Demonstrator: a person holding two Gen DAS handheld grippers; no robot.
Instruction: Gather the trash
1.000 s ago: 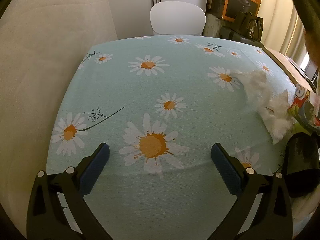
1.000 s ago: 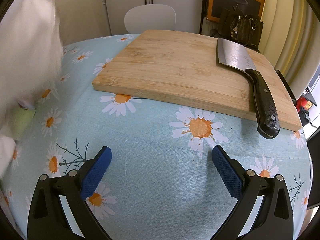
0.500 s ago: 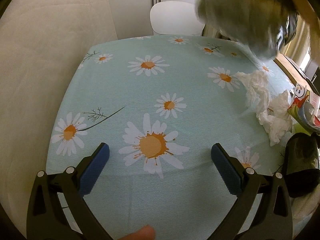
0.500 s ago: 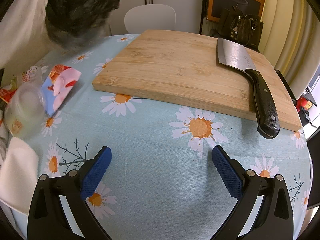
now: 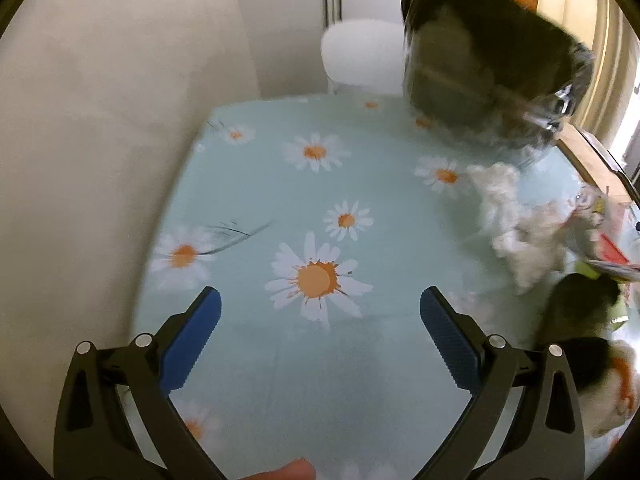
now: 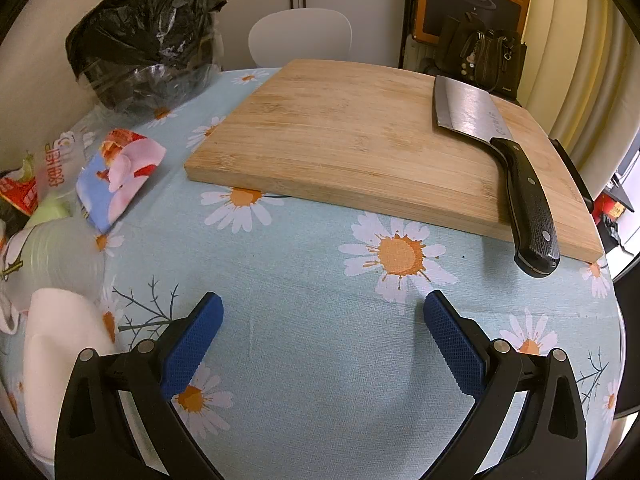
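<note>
Between the two grippers the trash is found, the crumpled tissue [image 5: 516,232] lying right of the spread, empty left fingers [image 5: 200,322], wrappers [image 6: 118,176] left of the spread right fingers [image 6: 198,332].

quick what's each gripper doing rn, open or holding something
Left gripper: open, holding nothing, over the daisy tablecloth.
Right gripper: open, holding nothing, short of the cutting board.
</note>
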